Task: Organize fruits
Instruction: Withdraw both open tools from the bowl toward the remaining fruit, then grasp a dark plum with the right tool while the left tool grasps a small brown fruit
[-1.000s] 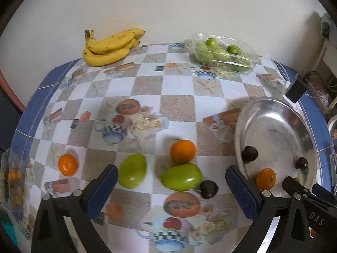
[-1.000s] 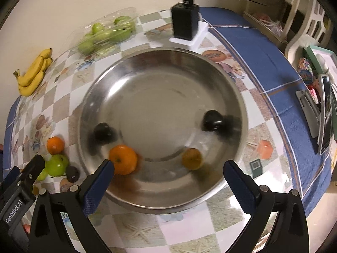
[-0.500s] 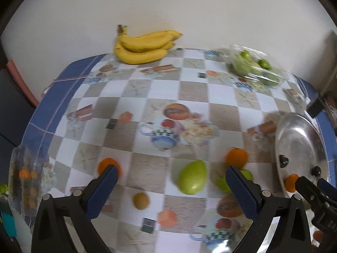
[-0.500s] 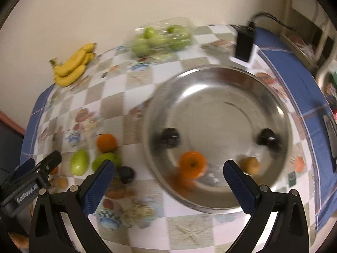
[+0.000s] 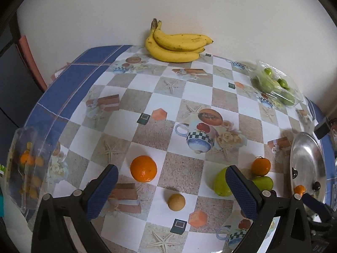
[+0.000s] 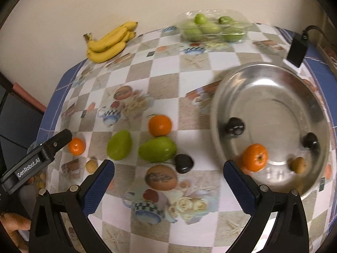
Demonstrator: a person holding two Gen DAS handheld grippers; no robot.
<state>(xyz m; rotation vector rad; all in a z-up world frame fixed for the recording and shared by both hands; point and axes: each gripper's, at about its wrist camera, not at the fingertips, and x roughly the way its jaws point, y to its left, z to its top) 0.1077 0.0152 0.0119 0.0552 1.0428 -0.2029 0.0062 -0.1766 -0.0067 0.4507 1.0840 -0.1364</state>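
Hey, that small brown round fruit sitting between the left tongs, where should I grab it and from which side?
Grip the small brown fruit across its widest middle, coming straight down from above with the open left tongs. It is round, so any axis works, and it sits alone on the tablecloth, apart from the orange, leaving room on both sides for the pads.

Yellow bananas (image 5: pixel 177 46), orange tangerine (image 5: pixel 143 168), blue-bordered checked tablecloth (image 5: pixel 139 99), silver bowl (image 6: pixel 271 97)

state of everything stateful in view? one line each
left gripper: open, empty
right gripper: open, empty
steel bowl: upright, holds four fruits
clear tray of green fruit: wrapped in film
banana bunch: whole, unpeeled
dark plum on cloth: loose, outside bowl
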